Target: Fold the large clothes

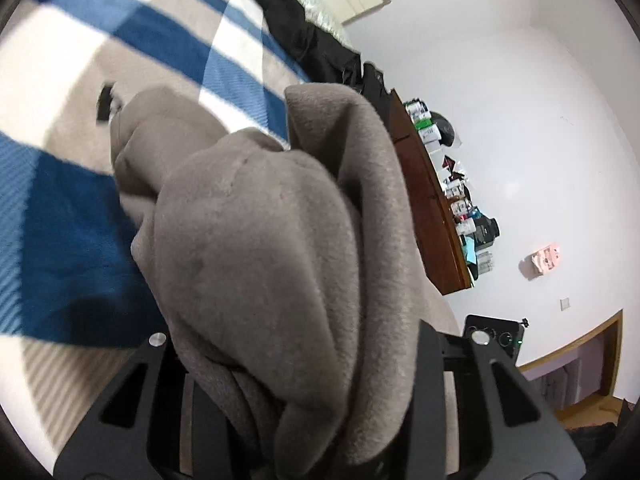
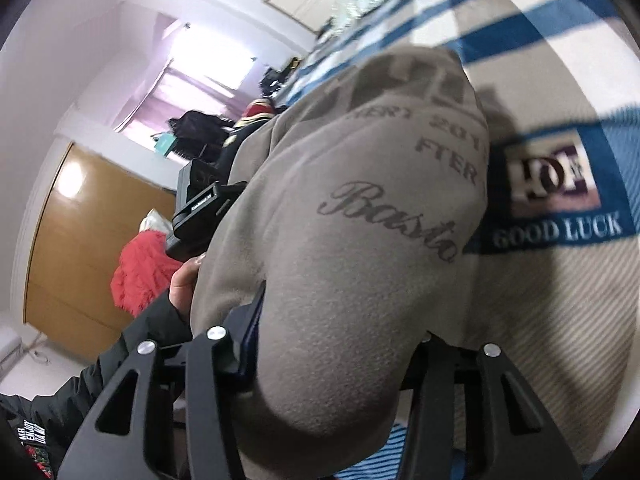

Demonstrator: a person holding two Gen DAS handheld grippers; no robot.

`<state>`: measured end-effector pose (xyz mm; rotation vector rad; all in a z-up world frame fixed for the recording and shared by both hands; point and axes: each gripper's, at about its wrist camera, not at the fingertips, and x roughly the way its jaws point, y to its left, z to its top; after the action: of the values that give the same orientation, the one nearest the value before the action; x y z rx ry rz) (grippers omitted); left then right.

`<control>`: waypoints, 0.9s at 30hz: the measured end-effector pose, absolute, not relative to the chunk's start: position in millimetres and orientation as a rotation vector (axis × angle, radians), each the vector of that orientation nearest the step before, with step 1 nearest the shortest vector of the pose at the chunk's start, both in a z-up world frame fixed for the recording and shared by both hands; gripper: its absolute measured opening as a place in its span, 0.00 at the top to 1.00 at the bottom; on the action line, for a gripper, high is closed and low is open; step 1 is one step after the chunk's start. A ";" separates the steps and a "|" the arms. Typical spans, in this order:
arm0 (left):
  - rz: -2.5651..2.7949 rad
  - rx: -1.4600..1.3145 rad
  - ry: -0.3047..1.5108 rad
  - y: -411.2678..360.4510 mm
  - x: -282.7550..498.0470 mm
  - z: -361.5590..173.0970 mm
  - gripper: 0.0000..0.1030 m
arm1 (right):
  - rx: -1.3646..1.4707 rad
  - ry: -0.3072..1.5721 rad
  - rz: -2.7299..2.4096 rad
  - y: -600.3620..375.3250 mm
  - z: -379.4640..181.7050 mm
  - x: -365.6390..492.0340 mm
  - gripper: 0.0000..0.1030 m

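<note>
Each tool is clamped on a bunch of the grey-brown sweatshirt (image 1: pixel 272 240), which fills the space straight ahead of both cameras and blocks most of the view beyond. The left tool (image 1: pixel 304 412) has thick folds gathered between its black fingers, and the cloth rises ahead of it in two humps over the blue, white and beige striped blanket (image 1: pixel 72 232) on the bed below. Past the cloth and to the right of this tool stands a brown wooden cabinet (image 1: pixel 436 216) loaded with small bottles and boxes, against a white wall; a black garment (image 1: pixel 304 36) lies further ahead at the bed's far edge. The right tool (image 2: pixel 332 368) grips a printed part of the sweatshirt (image 2: pixel 360 240), the script lettering facing the camera. To its left a hand (image 2: pixel 182 284) in a black sleeve holds the other device (image 2: pixel 200 208), with a red garment (image 2: pixel 140 268) and a wooden door (image 2: pixel 72 240) behind
</note>
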<state>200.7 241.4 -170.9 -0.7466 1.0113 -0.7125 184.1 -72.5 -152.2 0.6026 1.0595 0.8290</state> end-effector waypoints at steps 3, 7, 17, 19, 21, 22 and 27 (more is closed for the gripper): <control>-0.672 -0.739 0.966 255.0 188.7 -134.2 0.65 | 0.567 1.040 0.879 -54.0 -121.9 189.7 0.55; -0.619 -0.732 0.907 292.8 181.9 -98.7 0.65 | 0.514 1.021 0.949 -20.0 -90.9 212.6 0.55; -0.423 -0.667 0.811 445.1 249.9 7.5 0.65 | 0.393 1.007 1.169 137.9 -7.6 362.6 0.55; -0.373 -0.660 0.796 484.4 269.6 34.4 0.65 | 0.365 1.007 1.197 174.8 14.6 392.4 0.55; -0.341 -0.663 0.784 523.5 284.6 57.4 0.65 | 0.345 1.010 1.218 217.5 41.1 420.5 0.55; -0.327 -0.674 0.782 541.6 291.2 67.2 0.65 | 0.340 1.012 1.224 233.3 50.1 430.1 0.55; -0.263 -0.685 0.778 622.0 331.1 118.0 0.65 | 0.328 1.027 1.272 324.7 100.9 485.1 0.55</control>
<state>331.1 622.0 118.0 -0.6853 0.7776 -0.2626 485.1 324.7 100.9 0.3278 1.0266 1.2724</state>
